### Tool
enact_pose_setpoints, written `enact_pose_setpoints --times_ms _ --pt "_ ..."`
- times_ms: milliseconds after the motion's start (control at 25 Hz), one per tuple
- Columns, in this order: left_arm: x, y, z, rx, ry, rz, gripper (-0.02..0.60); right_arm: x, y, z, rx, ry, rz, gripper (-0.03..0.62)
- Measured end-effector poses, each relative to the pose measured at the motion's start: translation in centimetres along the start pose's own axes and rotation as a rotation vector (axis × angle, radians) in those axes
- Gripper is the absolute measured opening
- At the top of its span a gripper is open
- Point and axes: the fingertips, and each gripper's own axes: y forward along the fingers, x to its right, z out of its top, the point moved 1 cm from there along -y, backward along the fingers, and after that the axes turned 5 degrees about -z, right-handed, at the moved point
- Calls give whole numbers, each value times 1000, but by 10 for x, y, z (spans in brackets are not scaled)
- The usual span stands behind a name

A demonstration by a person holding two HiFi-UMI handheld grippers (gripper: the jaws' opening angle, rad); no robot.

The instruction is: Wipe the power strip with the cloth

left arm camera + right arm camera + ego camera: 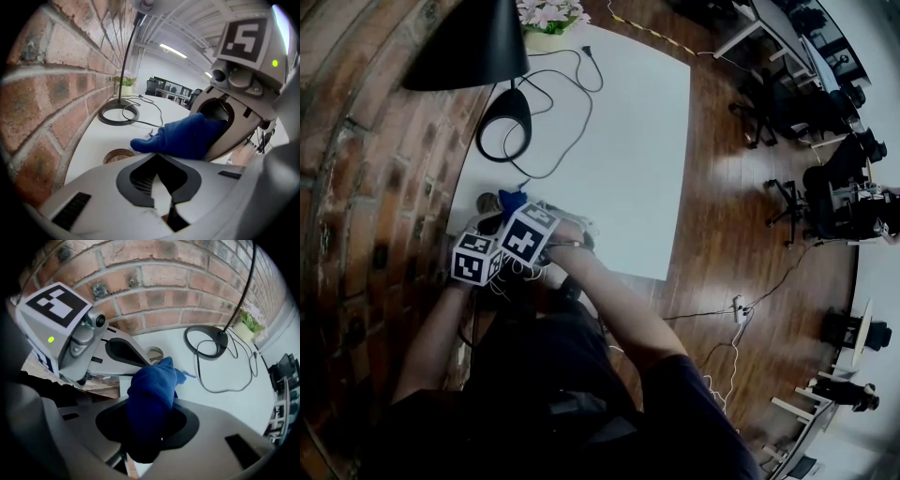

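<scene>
- The left hand-held gripper (161, 190), low centre in its own view, has its jaws together.
- The right hand-held gripper (152, 437) is clamped on the blue cloth (152, 390), which bulges out just beside the left one, at the near left edge of the white table (628, 141).
- The power strip cannot be made out around them.
- Farther, upper left, the lamp base (504, 122) sits by the brick wall (356, 141).

Open-plan office. Evidence: desks (769, 28) with screens along the far side; black swivel chairs (787, 202) on a wooden floor (722, 244); a white table (637, 141) set against a brick wall (356, 187), carrying a black desk lamp (469, 47) and a potted plant (551, 19) at its far edge; strip lights (172, 50) under a white ceiling.
</scene>
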Motion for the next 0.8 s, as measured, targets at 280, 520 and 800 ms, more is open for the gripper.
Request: enact_pose_setpoints --times_ms 280,520,800 --pt "3 -1 1 -6 39 21 6 1 -10 -5 36 -11 3 187" --pt "2 2 1 -1 40 13 8 11 -30 -25 104 54 -17 227" --pt "1 2 1 -8 42 10 8 15 -43 -14 287 95 -4 410"
